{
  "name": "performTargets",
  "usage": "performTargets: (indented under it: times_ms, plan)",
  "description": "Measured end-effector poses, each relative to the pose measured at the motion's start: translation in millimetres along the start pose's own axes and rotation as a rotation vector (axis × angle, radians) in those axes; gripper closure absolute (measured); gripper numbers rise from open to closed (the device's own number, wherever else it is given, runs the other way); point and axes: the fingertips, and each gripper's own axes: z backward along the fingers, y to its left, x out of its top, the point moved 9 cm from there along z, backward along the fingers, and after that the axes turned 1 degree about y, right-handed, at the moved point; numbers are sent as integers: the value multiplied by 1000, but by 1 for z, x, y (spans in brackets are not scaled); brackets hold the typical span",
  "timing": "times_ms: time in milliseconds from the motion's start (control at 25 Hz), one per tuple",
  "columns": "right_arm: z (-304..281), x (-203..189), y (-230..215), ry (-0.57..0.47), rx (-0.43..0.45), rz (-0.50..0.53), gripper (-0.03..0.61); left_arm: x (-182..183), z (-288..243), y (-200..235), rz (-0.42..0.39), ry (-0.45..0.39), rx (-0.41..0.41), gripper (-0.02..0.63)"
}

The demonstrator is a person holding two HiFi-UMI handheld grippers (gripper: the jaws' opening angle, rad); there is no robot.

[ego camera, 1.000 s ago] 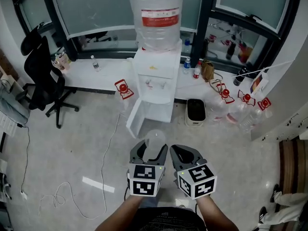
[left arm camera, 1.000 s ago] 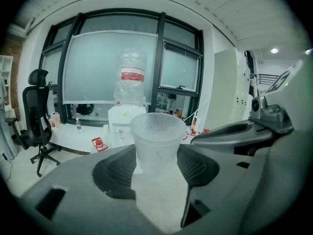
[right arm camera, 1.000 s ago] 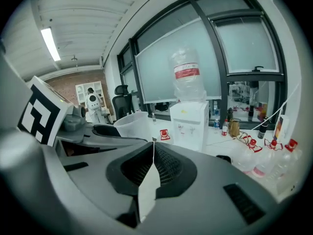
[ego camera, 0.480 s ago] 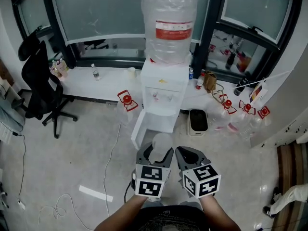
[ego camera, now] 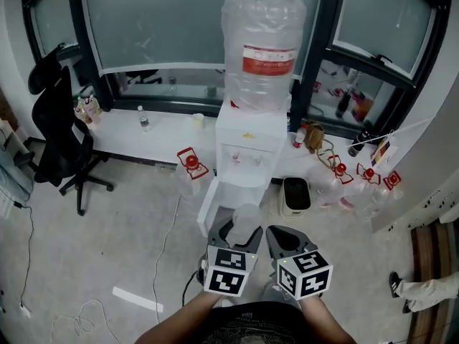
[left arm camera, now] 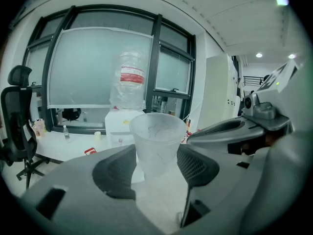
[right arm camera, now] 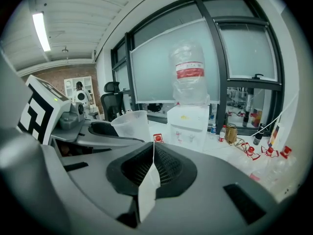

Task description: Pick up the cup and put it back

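Observation:
A clear frosted plastic cup (left arm camera: 155, 141) stands upright between the jaws of my left gripper (ego camera: 239, 233), which is shut on it. The same cup (ego camera: 244, 219) shows above the left marker cube in the head view, and the cup (right arm camera: 131, 124) appears at the left in the right gripper view. My right gripper (ego camera: 285, 239) is held right beside the left one, its jaws shut with nothing between them (right arm camera: 153, 160). Both point toward a white water dispenser (ego camera: 247, 153) carrying a large clear bottle (ego camera: 263, 49).
The dispenser's lower door (ego camera: 214, 203) hangs open. A black bin (ego camera: 295, 193) and red-capped jugs (ego camera: 343, 178) lie at its right, a jug (ego camera: 189, 165) at its left. A white ledge (ego camera: 136, 138) runs under the windows. A black office chair (ego camera: 59, 135) stands left; cables (ego camera: 165, 249) cross the floor.
Both grippers, with the cup in the left one, have come closer to the water dispenser, which now sits nearer and larger in the head view. The grip is unchanged.

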Motion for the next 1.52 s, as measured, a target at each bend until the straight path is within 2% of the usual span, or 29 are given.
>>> performTargets:
  times_ms: [240, 560, 1200, 1520]
  plan:
    - [-16, 1, -8, -6, 15, -3, 557, -3, -13, 7, -3, 16, 7, 348]
    - [-51, 7, -44, 11, 68, -2, 557, -1, -48, 19, 2, 30, 57, 348]
    - [-163, 31, -142, 107, 243, 99, 557, -11, -166, 53, 138, 52, 229, 348]
    - [-220, 23, -167, 169, 323, 155, 557, -42, -219, 74, 185, 77, 275, 348]
